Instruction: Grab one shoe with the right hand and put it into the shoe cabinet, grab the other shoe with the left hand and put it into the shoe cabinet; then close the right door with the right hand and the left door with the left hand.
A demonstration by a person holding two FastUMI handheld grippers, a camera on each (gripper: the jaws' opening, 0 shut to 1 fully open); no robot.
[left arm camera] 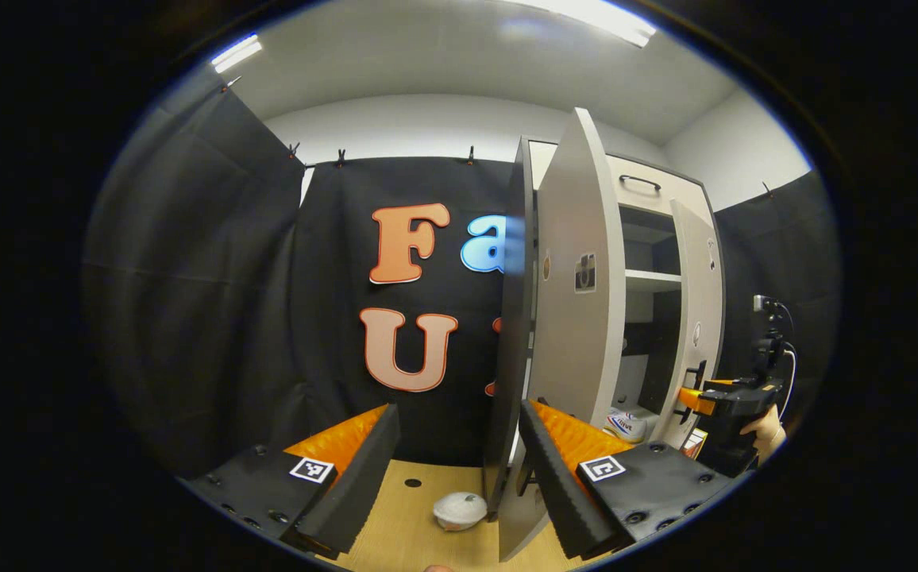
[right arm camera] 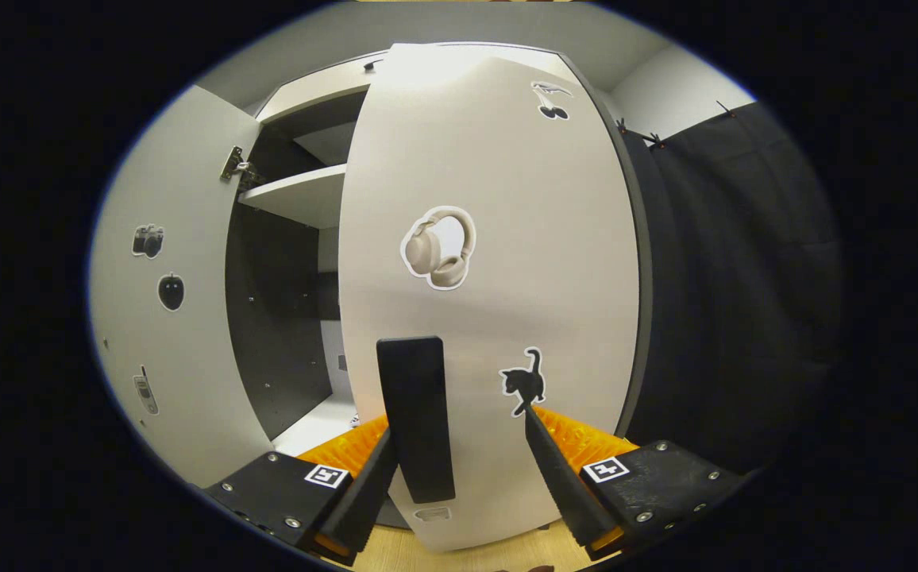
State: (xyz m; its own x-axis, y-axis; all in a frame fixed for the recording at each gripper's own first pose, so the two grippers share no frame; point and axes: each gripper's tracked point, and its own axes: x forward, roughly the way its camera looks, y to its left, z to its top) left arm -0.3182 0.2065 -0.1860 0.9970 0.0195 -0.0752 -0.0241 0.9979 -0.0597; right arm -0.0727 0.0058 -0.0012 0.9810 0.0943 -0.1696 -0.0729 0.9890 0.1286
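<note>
A pale wooden floor (left arm camera: 403,516) is seen before the black cloth wall, with a small white lidded bowl (left arm camera: 460,509) lying on it near the left door (left arm camera: 578,318) of the shoe cabinet (left arm camera: 649,238). The left gripper (left arm camera: 459,469) is held with fingers spread, the left door's edge standing between them, untouched as far as can be told. Inside the cabinet, a white shoe (left arm camera: 626,425) is seen on the bottom shelf. Farther right, the right gripper (right arm camera: 459,469) is spread against the right door (right arm camera: 491,278), its black handle (right arm camera: 418,417) between the fingers; contact cannot be told. Both doors stand partly open.
</note>
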